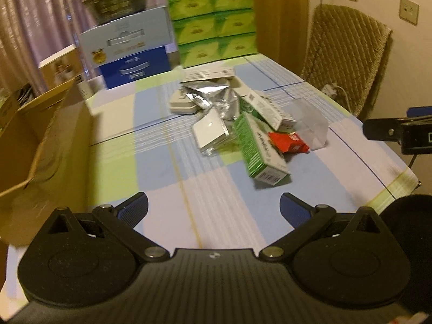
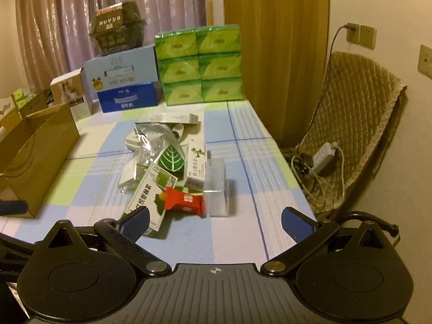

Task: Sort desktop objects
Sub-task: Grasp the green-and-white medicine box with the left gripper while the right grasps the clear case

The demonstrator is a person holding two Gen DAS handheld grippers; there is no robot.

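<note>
A heap of small items lies mid-table on the checked cloth: a red snack packet [image 1: 288,142] [image 2: 184,199], a green-and-white carton [image 1: 256,148] [image 2: 151,191], a white carton [image 1: 270,109] [image 2: 196,162], crumpled foil pouches [image 1: 208,94] [image 2: 151,137], a clear plastic box [image 1: 310,124] [image 2: 216,189] and a leaf-print piece [image 2: 171,159]. My left gripper [image 1: 214,209] is open over bare cloth, short of the heap. My right gripper [image 2: 216,222] is open too, its left finger [image 2: 135,222] in front of the green carton's near end. Nothing is between either pair of fingers.
An open cardboard box [image 1: 40,140] [image 2: 35,145] stands at the left edge. Stacked green tissue packs [image 1: 213,24] [image 2: 199,67], blue cartons [image 1: 129,54] [image 2: 124,86] and a dark container [image 2: 118,29] line the back. A cushioned chair [image 2: 351,124] with a power strip [image 2: 322,158] stands right of the table.
</note>
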